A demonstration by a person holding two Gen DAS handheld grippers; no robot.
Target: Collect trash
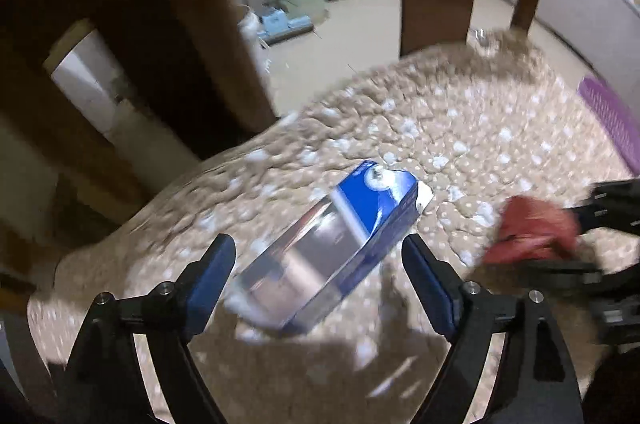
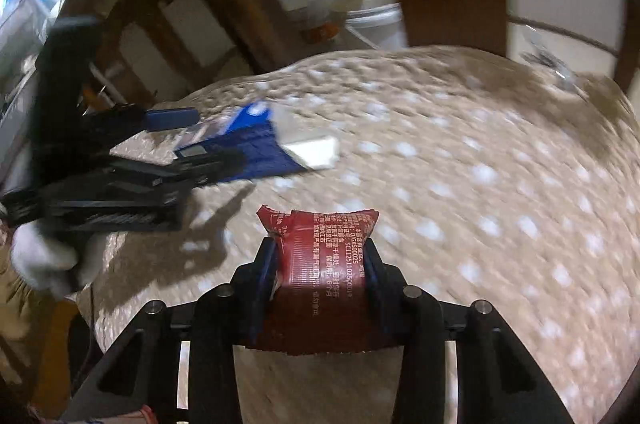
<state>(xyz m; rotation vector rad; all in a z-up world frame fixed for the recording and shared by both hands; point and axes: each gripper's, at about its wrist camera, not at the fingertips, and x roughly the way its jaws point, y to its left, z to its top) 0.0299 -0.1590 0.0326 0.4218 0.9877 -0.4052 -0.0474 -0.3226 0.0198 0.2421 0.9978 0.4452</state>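
done: my right hand-held gripper (image 2: 320, 256) clamps wrapper (image 2: 324, 256) | left hand-held gripper (image 1: 316, 260) released around carton (image 1: 332, 248) | left: carton, no bin seen

Blurred, hidden and cut-off parts at this moment

Motion blur smeared the blue carton (image 1: 344, 244), leaving its print unreadable, and the red wrapper (image 2: 326, 264) showed from the left wrist only as a red smudge. The right gripper (image 2: 322, 260) covered the wrapper's sides. The purple object (image 1: 612, 120) was cut off by the picture's edge, unidentifiable. Clutter on the far floor (image 1: 288, 16) was too small to tell.
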